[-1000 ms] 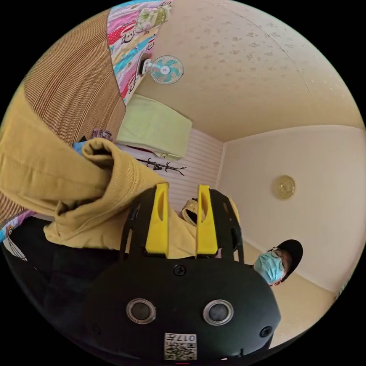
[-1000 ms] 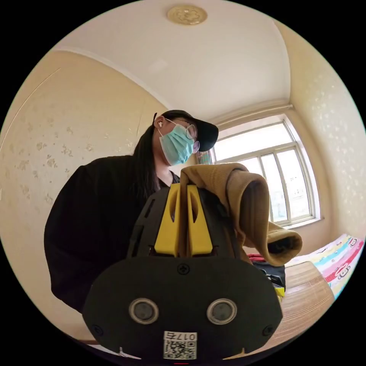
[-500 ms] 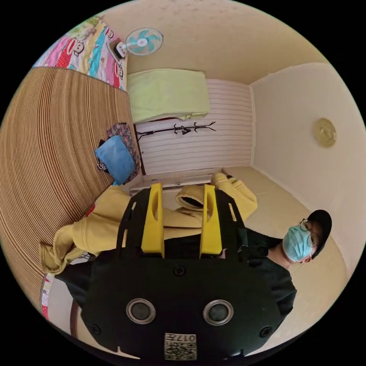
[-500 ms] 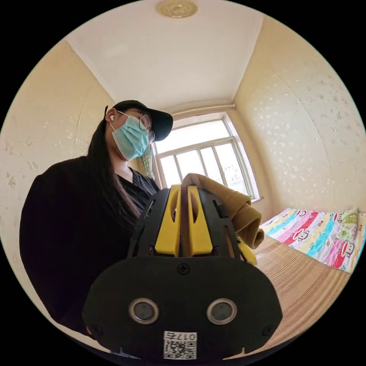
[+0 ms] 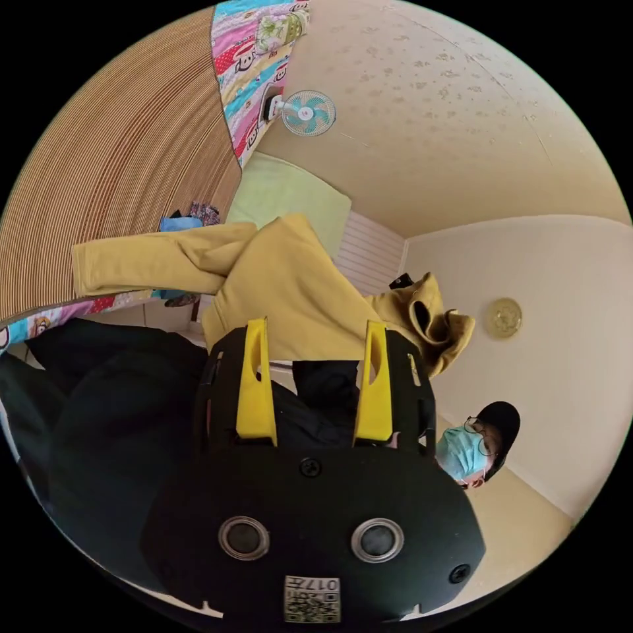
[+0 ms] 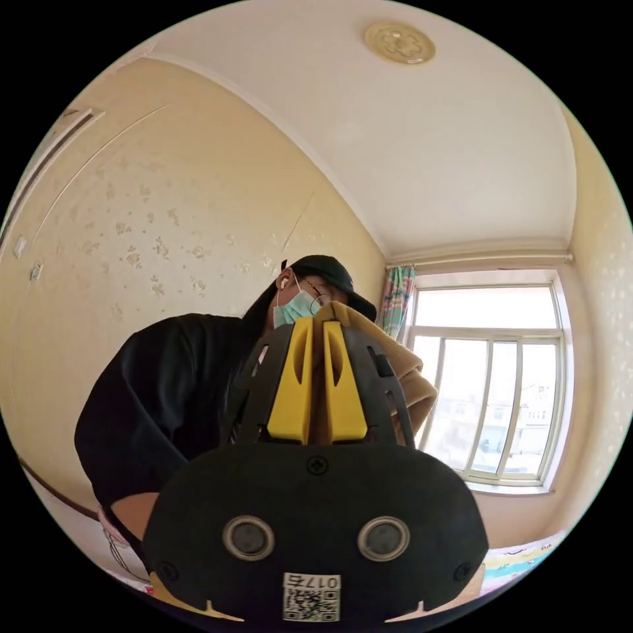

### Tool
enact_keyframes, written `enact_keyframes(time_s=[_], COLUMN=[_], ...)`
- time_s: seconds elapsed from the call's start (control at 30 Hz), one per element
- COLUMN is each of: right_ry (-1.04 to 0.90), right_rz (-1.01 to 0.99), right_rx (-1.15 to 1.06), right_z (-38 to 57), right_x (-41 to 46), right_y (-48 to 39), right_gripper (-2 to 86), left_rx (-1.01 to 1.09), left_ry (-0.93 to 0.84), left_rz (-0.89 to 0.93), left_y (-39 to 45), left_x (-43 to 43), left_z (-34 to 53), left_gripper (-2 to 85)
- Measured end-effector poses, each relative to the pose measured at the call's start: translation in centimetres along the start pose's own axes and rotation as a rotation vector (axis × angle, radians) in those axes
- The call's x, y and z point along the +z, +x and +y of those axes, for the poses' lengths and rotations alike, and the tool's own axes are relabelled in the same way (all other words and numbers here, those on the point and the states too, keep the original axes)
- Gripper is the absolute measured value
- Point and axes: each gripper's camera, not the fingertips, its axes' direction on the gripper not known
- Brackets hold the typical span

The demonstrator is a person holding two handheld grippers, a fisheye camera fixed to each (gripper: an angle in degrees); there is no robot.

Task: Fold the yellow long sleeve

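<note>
Right gripper [image 6: 316,326] clamps the yellow long sleeve [image 6: 402,369], mostly hidden behind it; left gripper [image 5: 315,326] gapes empty. Its label [image 5: 312,599] is unreadable.

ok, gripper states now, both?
Left gripper: open, holding nothing.
Right gripper: shut on the yellow top.
</note>
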Motion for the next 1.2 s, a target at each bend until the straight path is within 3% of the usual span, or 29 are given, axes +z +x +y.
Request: enact_keyframes(time_s=[0.13, 0.27, 0.4, 0.47, 0.53, 0.6, 0.67, 0.77, 0.83, 0.9, 0.97, 1.1, 1.2], right_ry=[0.145, 0.198, 0.208, 0.118, 0.011, -0.13, -0.307, -0.471, -0.586, -0.75, -0.856, -0.591, -0.394], right_rz=[-0.116, -0.166, -0.219, -0.191, -0.092, 0.122, 0.506, 0.78, 0.907, 1.031, 1.177, 1.156, 1.092], right_rx=[-0.033, -0.071, -0.145, -0.194, -0.174, -0.084, 0.079, 0.315, 0.46, 0.574, 0.744, 0.747, 0.591], right_z=[-0.1, -1.7, -3.4, -4.3, -4.5, -4.2, -2.1, 3.0, 7.2, 11.5, 16.0, 17.0, 15.8], right_x=[-1.5, -1.7, -1.0, -0.4, -0.3, -0.2, -0.5, -1.3, -0.9, 0.3, 0.6, -1.0, -2.4], right_y=[4.6, 7.2, 5.9, 2.2, -1.4, -5.0, -8.9, -11.7, -12.7, -13.2, -13.6, -15.7, -16.9], right_gripper=[1.8, 1.9, 1.9, 1.9, 1.9, 2.0, 2.0, 2.0, 2.0, 1.8, 1.5, 0.9, 1.1], left_rx=[-0.127, -0.201, -0.248, -0.104, 0.207, 0.446, 0.644, 0.935, 1.161, 1.336, 1.523, 1.808, 1.827], left_ry=[-0.039, -0.022, 0.13, 0.205, 0.28, 0.338, 0.363, 0.394, 0.322, 0.239, 0.125, -0.255, -0.609], left_rz=[0.289, 0.364, 0.589, 0.566, 0.49, 0.399, 0.269, 0.014, -0.191, -0.287, -0.24, 0.18, 0.474], left_y=[-2.9, -4.9, -8.4, -7.1, -2.6, 1.3, 4.9, 9.2, 11.8, 13.1, 13.4, 13.2, 12.2], left_x=[3.3, 6.8, 8.9, 7.9, 4.7, 2.0, -0.5, -2.7, -1.3, 0.9, 2.8, 5.4, 9.9], left_z=[-0.5, -0.5, -0.4, -0.9, -0.8, 0.7, 2.7, 7.1, 10.7, 13.5, 16.0, 19.4, 20.8], left_gripper=[22.8, 22.3, 8.1, 6.5, 6.1, 6.0, 6.1, 6.2, 6.1, 6.0, 5.9, 5.9, 6.0])
